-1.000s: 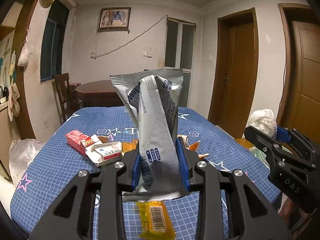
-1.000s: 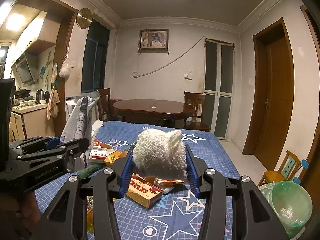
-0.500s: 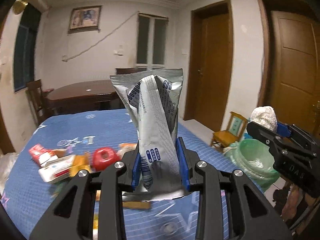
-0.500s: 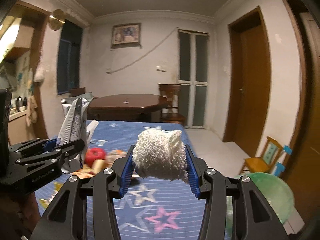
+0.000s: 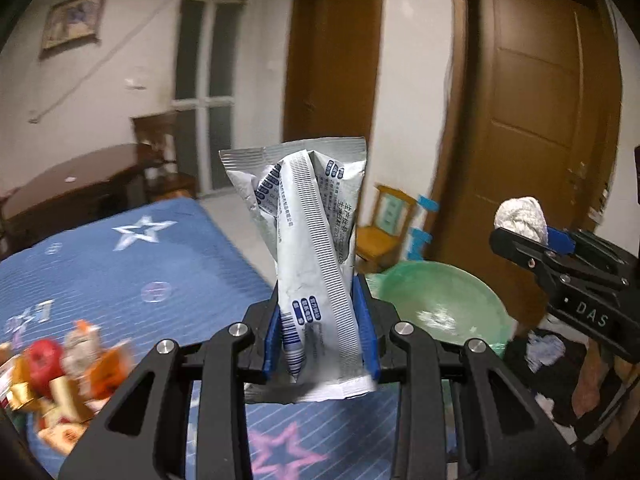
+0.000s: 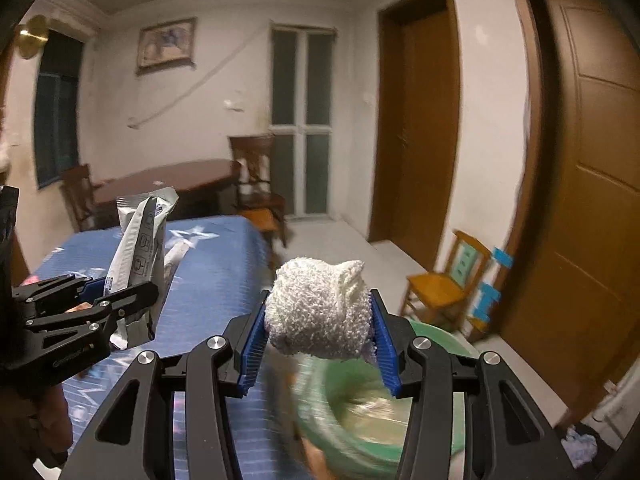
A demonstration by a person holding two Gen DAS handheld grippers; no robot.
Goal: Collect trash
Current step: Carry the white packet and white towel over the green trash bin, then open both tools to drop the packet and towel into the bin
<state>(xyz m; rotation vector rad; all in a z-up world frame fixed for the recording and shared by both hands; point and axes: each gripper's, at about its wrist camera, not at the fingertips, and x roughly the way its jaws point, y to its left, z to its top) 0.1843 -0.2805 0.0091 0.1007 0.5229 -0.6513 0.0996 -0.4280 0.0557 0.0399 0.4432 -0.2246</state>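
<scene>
The green bin [image 6: 352, 432] lies directly below and just ahead of the right gripper [image 6: 318, 340], whose fingers are clamped on a white fluffy wad [image 6: 318, 316] – so this hand is the nearer one, and a release here would likely drop the wad inside. From the left gripper [image 5: 320, 332] the bin [image 5: 440, 304] sits off to the right and a little beyond; its fingers are pinched on a silver foil wrapper [image 5: 312, 248] that stands upright, long axis vertical, top flaring above the pads. That hand probably needs to swing rightward before letting go.

The surface behind is covered in a blue star-patterned cloth [image 5: 132, 264] – whether it is a bed or a desk I cannot tell – with more trash [image 5: 60, 376], red and orange packets, blurred at its near left corner. The bin stands on the floor beside it, near a small yellow chair [image 6: 448, 288], brown doors [image 6: 592, 200] and a dark dining table [image 6: 168, 184] at the back of the room
</scene>
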